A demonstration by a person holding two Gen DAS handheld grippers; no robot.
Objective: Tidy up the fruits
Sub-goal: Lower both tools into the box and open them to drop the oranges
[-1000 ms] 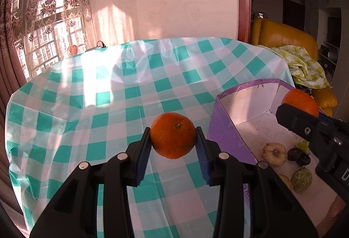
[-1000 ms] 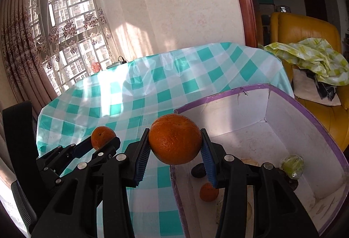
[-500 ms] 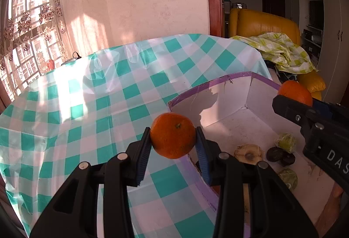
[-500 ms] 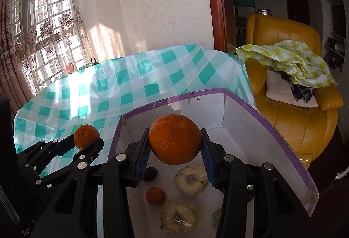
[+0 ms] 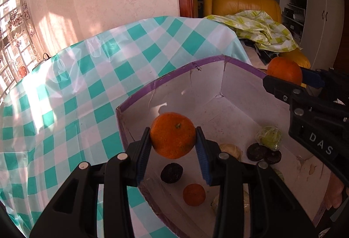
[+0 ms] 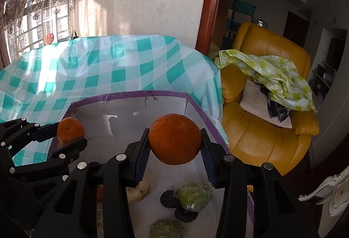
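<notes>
Both oranges hang over the open purple-rimmed box, seemingly so each can drop among the fruit already on its floor. The left gripper has its jaws clamped on a small orange above the box's 9 o'clock corner. The right gripper grips a bigger orange toward the 3 o'clock wall. Both point forward and downward, side by side over the checked tablecloth
</notes>
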